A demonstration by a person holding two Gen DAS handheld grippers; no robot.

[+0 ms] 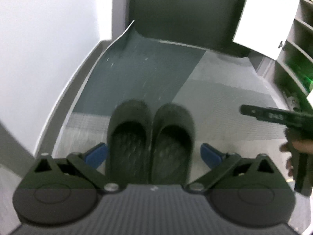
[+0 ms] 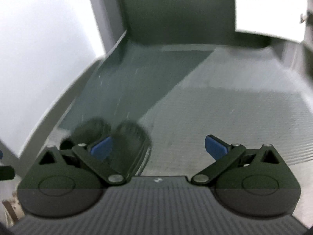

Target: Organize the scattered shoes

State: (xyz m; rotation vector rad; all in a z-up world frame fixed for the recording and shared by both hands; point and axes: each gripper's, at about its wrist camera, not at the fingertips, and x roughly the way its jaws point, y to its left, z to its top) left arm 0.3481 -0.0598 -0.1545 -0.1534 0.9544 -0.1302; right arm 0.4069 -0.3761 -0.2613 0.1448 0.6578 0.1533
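Slippers [image 1: 150, 139], 2 dark ones, sat side by side on the grey floor [image 1: 225, 105], toes pointing the same way like a tidy pair, right between the wide-open fingers of my left gripper [image 1: 154, 154]. My right gripper [image 2: 158, 148] was spread open too and held nothing, with the slippers off by its left finger. I saw a shelf unit [image 1: 299, 45] at the right edge, but I could not tell what was in it.
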